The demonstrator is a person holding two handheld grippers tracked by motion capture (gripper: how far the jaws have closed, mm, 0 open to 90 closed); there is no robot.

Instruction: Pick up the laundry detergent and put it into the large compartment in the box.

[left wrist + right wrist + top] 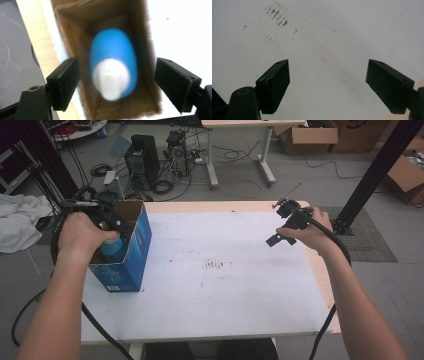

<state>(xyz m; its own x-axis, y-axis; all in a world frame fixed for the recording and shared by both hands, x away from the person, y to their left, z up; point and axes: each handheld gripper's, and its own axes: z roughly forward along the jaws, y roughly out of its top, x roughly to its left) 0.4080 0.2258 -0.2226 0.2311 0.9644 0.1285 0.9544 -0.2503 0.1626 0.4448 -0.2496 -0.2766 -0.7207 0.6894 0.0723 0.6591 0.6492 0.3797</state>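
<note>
An open blue cardboard box [128,254] stands upright on the left part of the white table [225,295]. Inside it is a blue bottle [112,248] with a white cap [111,81]. In the left gripper view, the box's brown inside [75,35] surrounds the blurred bottle [113,48]. My left gripper [113,232] hovers over the box mouth, open, its pads standing well clear of the bottle on both sides [116,75]. My right gripper [278,224] is held above the table's right side, open, with only bare tabletop [324,37] below it [328,75].
Faint brown smudges [216,264] mark the table's middle. Behind the table, computer towers [142,160] and cables lie on the floor beside another desk's legs [212,165]. A black frame post [375,170] rises at the right, with cardboard boxes [307,137] beyond. White cloth [17,220] lies at the left.
</note>
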